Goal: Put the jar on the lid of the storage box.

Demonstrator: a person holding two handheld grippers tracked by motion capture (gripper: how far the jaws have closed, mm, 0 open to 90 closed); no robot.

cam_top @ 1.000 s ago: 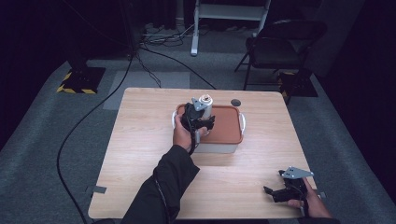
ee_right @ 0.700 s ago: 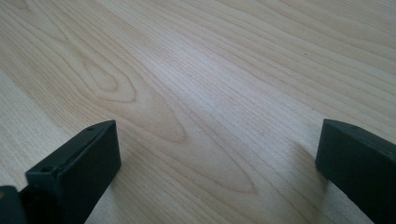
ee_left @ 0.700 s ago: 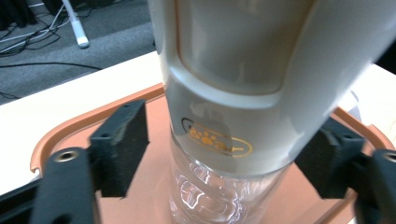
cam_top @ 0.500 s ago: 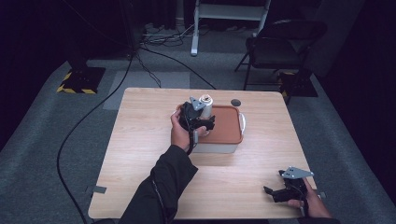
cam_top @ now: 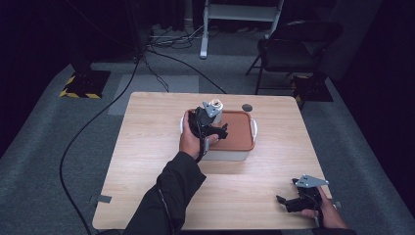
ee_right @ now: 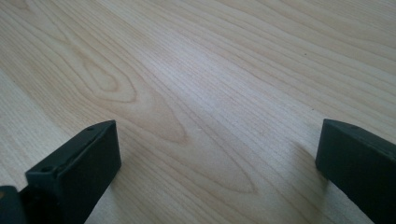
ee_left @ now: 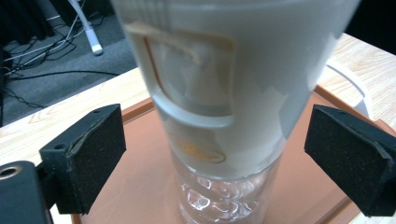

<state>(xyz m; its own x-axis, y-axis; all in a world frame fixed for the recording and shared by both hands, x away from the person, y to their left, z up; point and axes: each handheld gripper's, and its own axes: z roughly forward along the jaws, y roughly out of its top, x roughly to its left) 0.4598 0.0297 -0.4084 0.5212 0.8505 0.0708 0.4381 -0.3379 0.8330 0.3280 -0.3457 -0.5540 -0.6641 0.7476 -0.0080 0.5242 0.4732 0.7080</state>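
Left gripper view: left gripper (ee_left: 212,163) jaws just opened, pads clear of white-labelled clear plastic bottle (ee_left: 224,107) upright on brown tray lid (ee_left: 140,177); probably light, slippery; grip labelled middle; right gripper (ee_right: 217,172) open over wooden table (ee_right: 210,70).

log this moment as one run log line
left gripper: jaws just opened, bottle between, untouched | bottle: upright on lid | right gripper: open over table

Two grippers (cam_top: 215,131) (cam_top: 288,200), one bottle (ee_left: 219,93), one lidded container (cam_top: 240,134), one table (cam_top: 147,147), one chair (cam_top: 293,49).
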